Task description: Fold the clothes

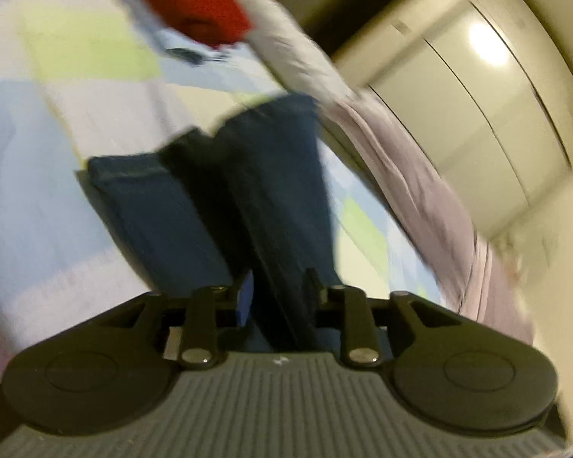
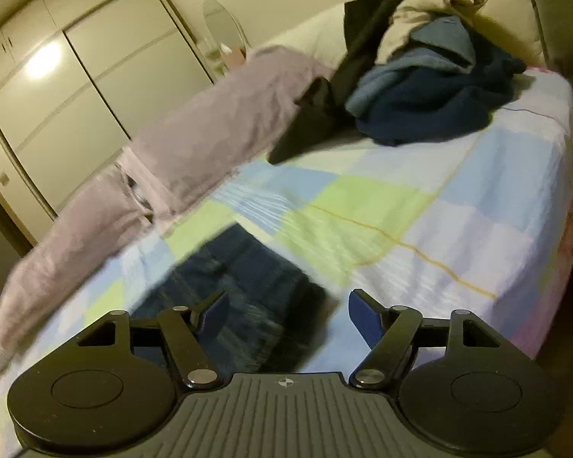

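The left gripper (image 1: 277,286) has its jaws clenched on a fold of the dark blue jeans (image 1: 210,198), which run forward from the jaws and lie across the bed (image 1: 26,191), on its pastel patchwork cover. Ahead of the jaws and to their left, at the far end of the bed, sits a red garment (image 1: 187,4); motion blur prevents further identification. To the right of the jaws, a lilac blanket (image 1: 408,175) runs along the bed edge, with a pale wardrobe (image 1: 477,107) beyond it. The right gripper (image 2: 286,315) has its jaws released and spread wide, holding nothing. The jeans (image 2: 233,278) lie just ahead of these jaws and slightly to their left, partly beneath the left finger; contact cannot be determined. Far ahead and to the right of the jaws, a pile of unfolded clothes (image 2: 431,87) in blue, black and beige rests near the head of the bed (image 2: 477,210). The lilac blanket (image 2: 172,152) extends along the left side.
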### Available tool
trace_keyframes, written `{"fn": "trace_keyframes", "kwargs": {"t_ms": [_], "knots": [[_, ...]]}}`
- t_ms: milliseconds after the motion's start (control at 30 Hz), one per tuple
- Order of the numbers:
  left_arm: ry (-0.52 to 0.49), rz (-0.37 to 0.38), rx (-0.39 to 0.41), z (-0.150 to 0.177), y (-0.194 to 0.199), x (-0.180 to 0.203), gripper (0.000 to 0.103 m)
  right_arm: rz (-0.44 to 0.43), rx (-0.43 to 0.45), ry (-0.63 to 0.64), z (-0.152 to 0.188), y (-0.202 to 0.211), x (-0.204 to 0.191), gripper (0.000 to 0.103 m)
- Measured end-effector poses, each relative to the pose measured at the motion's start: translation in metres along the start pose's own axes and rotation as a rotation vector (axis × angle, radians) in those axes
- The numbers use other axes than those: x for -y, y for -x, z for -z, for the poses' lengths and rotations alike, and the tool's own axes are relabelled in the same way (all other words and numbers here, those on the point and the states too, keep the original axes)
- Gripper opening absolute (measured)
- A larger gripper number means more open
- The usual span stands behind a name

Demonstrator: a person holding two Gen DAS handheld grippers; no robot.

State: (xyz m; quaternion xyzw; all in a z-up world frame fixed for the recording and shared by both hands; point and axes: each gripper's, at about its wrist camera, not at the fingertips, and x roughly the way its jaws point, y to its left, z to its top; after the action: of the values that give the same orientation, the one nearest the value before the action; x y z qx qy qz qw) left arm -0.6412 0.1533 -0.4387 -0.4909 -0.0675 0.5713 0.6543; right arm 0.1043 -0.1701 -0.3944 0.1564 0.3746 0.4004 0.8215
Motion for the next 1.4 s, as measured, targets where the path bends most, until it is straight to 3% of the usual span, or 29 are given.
{"fn": "trace_keyframes", "kwargs": {"t_ms": [100,133,167,300,367,400,467,533,600,733,833,1000,1033,1200,1267,1333,1400], "knots": [[0.107,0.028,-0.004,-0.013,-0.022,-0.015,0.026,-0.025,0.004,-0.008,0.003,-0.001,-0.013,0.073],[0.090,0.047,0.015,-0.016,-0.021,-0.010,0.014,-0.027,-0.006,-0.009,0.004,-0.003,-0.017,0.073],[0.055,0.070,0.041,-0.018,-0.016,-0.003,0.000,-0.023,-0.012,-0.007,0.007,-0.005,-0.021,0.073],[-0.087,0.161,0.149,-0.026,0.001,0.026,0.000,-0.019,-0.039,-0.005,0.018,-0.011,-0.029,0.073],[-0.196,0.184,0.216,-0.022,0.028,0.044,0.000,-0.017,-0.048,0.000,0.021,-0.011,-0.031,0.073],[-0.236,0.166,0.242,-0.017,0.040,0.047,0.000,-0.013,-0.049,0.004,0.023,-0.012,-0.032,0.073],[-0.266,0.024,0.229,-0.006,0.047,0.036,0.001,-0.001,-0.054,0.002,0.025,-0.016,-0.032,0.073],[-0.197,-0.146,0.101,0.002,0.029,0.005,0.003,0.013,-0.061,-0.004,0.027,-0.021,-0.032,0.073],[-0.031,-0.113,0.064,0.005,0.018,-0.031,0.003,0.031,-0.071,-0.001,0.030,-0.024,-0.032,0.073],[0.197,0.006,0.079,-0.012,0.019,-0.050,0.005,0.041,-0.113,-0.006,0.032,-0.026,-0.027,0.073],[0.184,-0.034,0.037,-0.020,0.010,-0.048,0.011,0.055,-0.106,-0.019,0.033,-0.022,-0.019,0.073],[0.161,-0.068,0.051,-0.026,0.005,-0.045,0.004,0.043,-0.122,-0.071,0.039,-0.022,-0.012,0.073],[0.124,-0.075,0.056,-0.026,0.006,-0.040,0.000,0.044,-0.124,-0.069,0.040,-0.022,-0.012,0.073],[-0.142,-0.037,0.151,-0.016,0.055,0.005,0.000,0.052,-0.111,-0.072,0.034,-0.018,-0.011,0.073],[-0.260,-0.108,0.143,-0.009,0.053,0.003,0.003,0.057,-0.104,-0.066,0.032,-0.016,-0.010,0.073],[-0.193,-0.183,0.033,-0.006,0.029,-0.019,0.002,0.061,-0.110,-0.066,0.032,-0.017,-0.010,0.073],[-0.126,-0.167,0.030,-0.005,0.023,-0.031,0.003,0.051,-0.124,-0.080,0.036,-0.015,-0.013,0.073]]}}
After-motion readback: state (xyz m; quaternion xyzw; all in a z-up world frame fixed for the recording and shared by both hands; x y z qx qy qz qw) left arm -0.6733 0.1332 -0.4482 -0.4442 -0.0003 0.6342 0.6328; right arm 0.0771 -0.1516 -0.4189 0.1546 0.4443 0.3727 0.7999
